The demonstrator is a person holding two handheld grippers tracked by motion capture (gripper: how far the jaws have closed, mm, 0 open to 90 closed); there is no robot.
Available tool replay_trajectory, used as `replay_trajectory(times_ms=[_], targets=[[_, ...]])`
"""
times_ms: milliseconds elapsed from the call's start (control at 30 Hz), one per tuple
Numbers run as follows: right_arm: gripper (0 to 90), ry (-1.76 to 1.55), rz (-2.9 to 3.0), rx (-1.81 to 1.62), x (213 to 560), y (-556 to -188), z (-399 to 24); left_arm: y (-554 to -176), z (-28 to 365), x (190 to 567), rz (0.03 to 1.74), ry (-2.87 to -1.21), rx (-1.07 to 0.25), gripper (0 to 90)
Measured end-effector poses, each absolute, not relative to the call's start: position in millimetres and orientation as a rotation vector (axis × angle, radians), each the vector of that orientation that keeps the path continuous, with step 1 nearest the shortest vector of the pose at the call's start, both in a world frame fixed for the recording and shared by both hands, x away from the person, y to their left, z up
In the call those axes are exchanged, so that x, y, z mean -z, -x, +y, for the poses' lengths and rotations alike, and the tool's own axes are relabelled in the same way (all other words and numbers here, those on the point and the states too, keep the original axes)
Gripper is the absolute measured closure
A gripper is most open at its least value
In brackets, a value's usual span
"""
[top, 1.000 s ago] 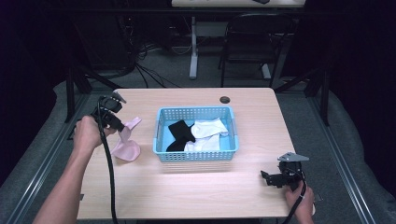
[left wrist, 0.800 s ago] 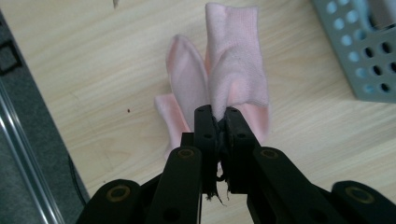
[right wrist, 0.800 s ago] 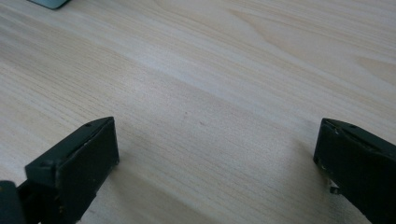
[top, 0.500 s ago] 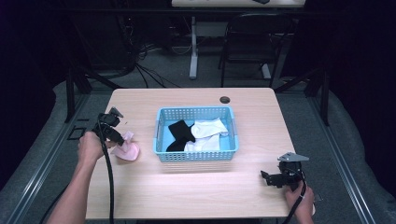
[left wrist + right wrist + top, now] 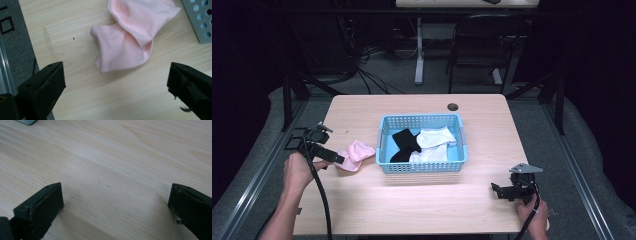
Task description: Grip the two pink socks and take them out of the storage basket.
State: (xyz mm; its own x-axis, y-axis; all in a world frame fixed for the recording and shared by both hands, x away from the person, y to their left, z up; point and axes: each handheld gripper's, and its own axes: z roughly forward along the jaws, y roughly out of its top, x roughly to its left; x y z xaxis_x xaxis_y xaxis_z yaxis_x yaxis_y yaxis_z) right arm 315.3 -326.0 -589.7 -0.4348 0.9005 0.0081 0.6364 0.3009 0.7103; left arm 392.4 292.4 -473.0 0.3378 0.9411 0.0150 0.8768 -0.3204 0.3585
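Observation:
A folded pink sock lies flat on the wooden table, just left of a blue plastic basket. My left gripper hovers at the sock's near edge. Its jaws have just been opening and now stand wide apart with nothing pressed between them. In the basket lie a black sock and white socks. Low over bare wood near the table's front right corner, my right gripper is open and holds nothing.
A small round black grommet sits at the table's far edge. The table's left edge and the dark floor lie close beside the left gripper. A corner of the basket shows far ahead of the right gripper.
The left gripper has come down and toward the front left with the pink sock, then opened. The sock, which hung from its jaws before, now lies on the table. The right gripper has not moved.

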Motion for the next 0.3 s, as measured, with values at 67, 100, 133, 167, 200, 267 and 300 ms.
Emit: replay_trajectory(times_ms=[67,100,133,167,200,267,300], targets=[[0.0,-1.374,2.181,-0.917,589.7,-315.3,-326.0,-381.3,297.3,477.3,1.624,-2.296,-0.342,0.4],[0.0,-1.374,2.182,-0.915,589.6,-315.3,-326.0,-377.3,299.5,479.7,1.629,-2.294,-0.341,0.2],[0.0,-1.374,2.182,-0.915,589.6,-315.3,-326.0,-377.3,299.5,479.7,1.629,-2.294,-0.341,0.2],[0.0,-1.374,2.182,-0.916,589.7,-315.3,-326.0,-371.6,302.9,483.9,1.629,-2.286,-0.344,0.1],[0.0,-1.374,2.182,-0.916,589.6,-315.3,-326.0,-367.4,305.2,487.7,1.631,-2.280,-0.350,0.1],[0.0,-1.374,2.182,-0.916,589.6,-315.3,-326.0,-363.9,307.0,491.1,1.637,-2.268,-0.347,0.1],[0.0,-1.374,2.182,-0.915,589.6,-315.3,-326.0,-360.6,308.8,495.0,1.642,-2.261,-0.342,0.1]])
